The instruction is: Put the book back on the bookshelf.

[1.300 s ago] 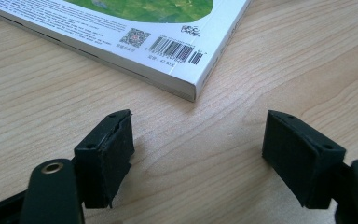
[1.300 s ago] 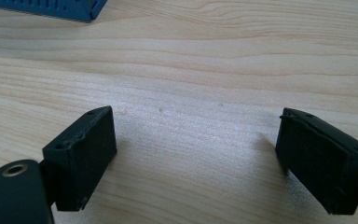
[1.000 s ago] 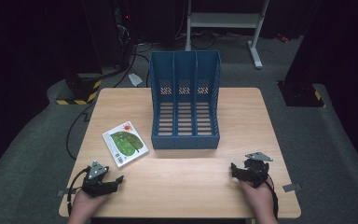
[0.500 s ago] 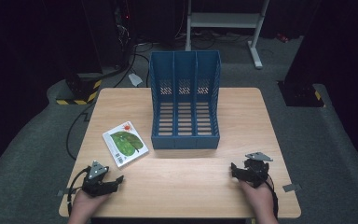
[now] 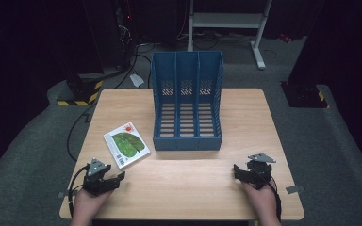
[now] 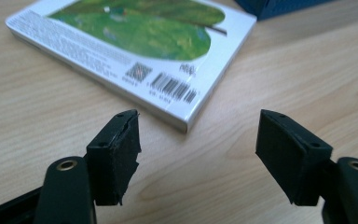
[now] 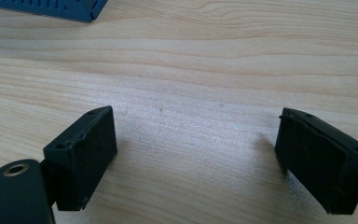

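- Two tools rest low at the near edge of the wooden worktop, one in each of your hands, both empty and with their jaws spread wide.
- Your left tool sits at the near left, angled toward the book, so a short push forward would likely bring a corner of the book between its jaws.
- In the left gripper view, the book lies flat just beyond the spread pads, back cover up with a green leaf picture and a barcode; its near corner points at the gap, apart from both pads.
- Your right tool waits at the near right, well apart from the book, with bare wood between its jaws in the right gripper view.
- A blue three-slot file rack stands in the middle of the worktop, just right of the book, open side toward you, so it looks ready to receive the book upright.
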Motion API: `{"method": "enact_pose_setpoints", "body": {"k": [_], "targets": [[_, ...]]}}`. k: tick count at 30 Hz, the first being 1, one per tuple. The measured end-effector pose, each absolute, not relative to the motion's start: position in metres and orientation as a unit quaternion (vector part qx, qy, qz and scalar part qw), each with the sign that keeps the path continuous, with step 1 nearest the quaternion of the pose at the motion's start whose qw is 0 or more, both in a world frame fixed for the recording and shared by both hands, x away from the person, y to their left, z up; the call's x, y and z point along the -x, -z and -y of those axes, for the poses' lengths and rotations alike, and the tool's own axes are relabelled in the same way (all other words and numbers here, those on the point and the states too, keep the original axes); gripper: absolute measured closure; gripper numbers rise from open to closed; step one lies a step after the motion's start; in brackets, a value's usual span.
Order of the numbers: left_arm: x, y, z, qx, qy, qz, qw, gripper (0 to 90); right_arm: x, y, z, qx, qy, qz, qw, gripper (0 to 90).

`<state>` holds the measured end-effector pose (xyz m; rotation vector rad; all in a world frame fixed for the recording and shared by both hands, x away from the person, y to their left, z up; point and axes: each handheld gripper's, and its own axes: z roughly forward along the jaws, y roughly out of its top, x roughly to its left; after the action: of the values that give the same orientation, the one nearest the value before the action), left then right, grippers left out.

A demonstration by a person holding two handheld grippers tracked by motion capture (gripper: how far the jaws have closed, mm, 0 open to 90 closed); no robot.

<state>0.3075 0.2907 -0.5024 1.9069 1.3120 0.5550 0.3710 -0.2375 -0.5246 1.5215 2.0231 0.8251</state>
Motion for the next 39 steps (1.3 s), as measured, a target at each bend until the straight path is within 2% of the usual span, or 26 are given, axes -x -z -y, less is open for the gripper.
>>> {"method": "enact_pose_setpoints", "body": {"k": [3, 10, 12, 19, 26, 34, 39], "targets": [[-0.308, 0.491, -0.277, -0.741, -0.239, -0.503, 0.376, 28.5, -0.371, 0.525, 0.238, -0.555, -0.301, -0.738, 0.237, 12.2], [-0.323, 0.479, -0.258, -0.744, -0.249, -0.495, 0.373, 27.0, -0.371, 0.525, 0.237, -0.554, -0.302, -0.739, 0.237, 12.9], [-0.334, 0.472, -0.256, -0.750, -0.259, -0.496, 0.352, 27.0, -0.372, 0.525, 0.237, -0.553, -0.303, -0.739, 0.237, 12.9], [-0.375, 0.458, -0.259, -0.738, -0.255, -0.526, 0.336, 27.1, -0.372, 0.525, 0.238, -0.551, -0.303, -0.740, 0.237, 13.3], [-0.421, 0.469, -0.259, -0.750, -0.262, -0.538, 0.280, 26.2, -0.372, 0.525, 0.237, -0.550, -0.305, -0.741, 0.234, 13.4], [-0.460, 0.490, -0.270, -0.708, -0.237, -0.588, 0.312, 30.8, -0.372, 0.525, 0.237, -0.549, -0.305, -0.742, 0.234, 13.5], [-0.483, 0.497, -0.277, -0.708, -0.247, -0.597, 0.287, 28.1, -0.371, 0.524, 0.237, -0.550, -0.305, -0.742, 0.233, 13.7]]}}
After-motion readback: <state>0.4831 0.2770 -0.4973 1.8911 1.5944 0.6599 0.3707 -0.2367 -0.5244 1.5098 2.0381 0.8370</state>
